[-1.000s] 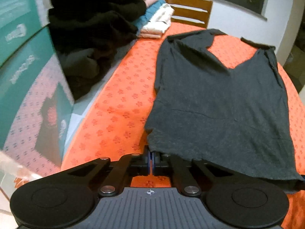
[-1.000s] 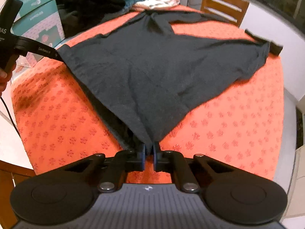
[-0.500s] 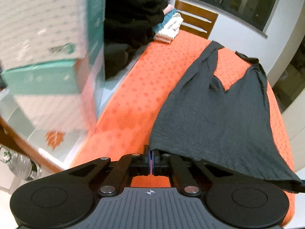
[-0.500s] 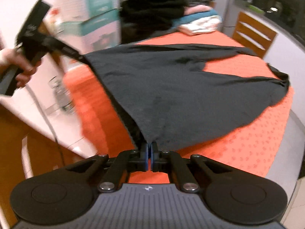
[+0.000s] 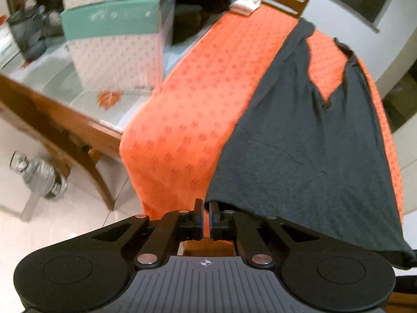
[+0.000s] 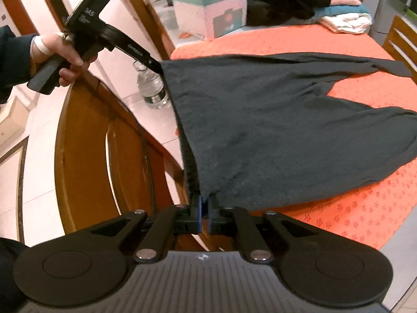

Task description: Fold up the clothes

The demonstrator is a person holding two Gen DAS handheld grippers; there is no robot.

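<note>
Off the near edge of the table [image 6: 365, 216], the hem of a dark grey top [image 6: 286, 130] hangs taut between two grippers. Left gripper [image 5: 206, 219]: jaws clenched on one hem corner, just beyond the orange cloth [image 5: 182, 120]. Right gripper [image 6: 204, 212]: jaws clenched on the other hem corner, over a wooden chair [image 6: 104, 156]. The left gripper also shows in the right wrist view, held by a hand [image 6: 60, 52] and biting the far corner. The top's long axis runs straight away from both sets of fingers: hem lifted at the near end, straps resting on the cloth at the far end, toward a stack of folded laundry [image 6: 344, 18]. Both grippers are equally near, each at one corner. Judgement: any fold now turns on carrying the hem forward along that axis, both corners kept level.
</note>
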